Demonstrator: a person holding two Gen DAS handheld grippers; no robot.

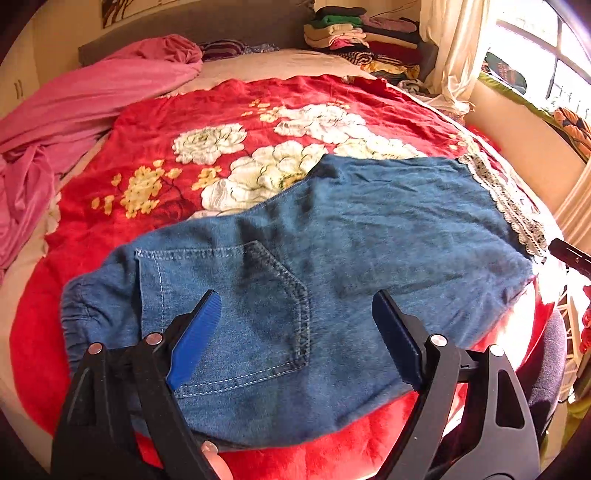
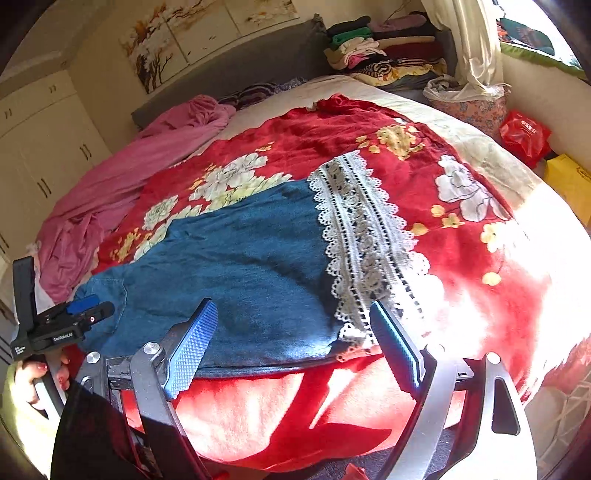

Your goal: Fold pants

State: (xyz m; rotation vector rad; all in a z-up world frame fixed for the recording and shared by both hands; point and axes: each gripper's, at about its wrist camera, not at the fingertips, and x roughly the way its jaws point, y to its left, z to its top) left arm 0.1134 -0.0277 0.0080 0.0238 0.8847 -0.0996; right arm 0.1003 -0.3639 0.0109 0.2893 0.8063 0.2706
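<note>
My left gripper point(image 1: 295, 339) is wide apart, nothing between the blue pads, hovering just over the back pocket point(image 1: 236, 310) of the denim pants point(image 1: 332, 240); can't tell if a pad touches cloth. That pocket shows only in the left view. The right view shows the lace hem point(image 2: 362, 243) up close instead, plus my left hand point(image 2: 29, 376) on the other tool at the far left edge. My right gripper point(image 2: 295, 343) is also spread wide, holding nothing, at the near edge of the pants by the lace. Pants lie flat on the red floral blanket point(image 1: 184, 110), long axis left-right: elastic waist w/ pocket to my left, lace hem to my right. Farther back: pink sheet point(image 1: 92, 96), then stacked clothes point(image 1: 354, 29) by the curtain point(image 2: 472, 44).
</note>
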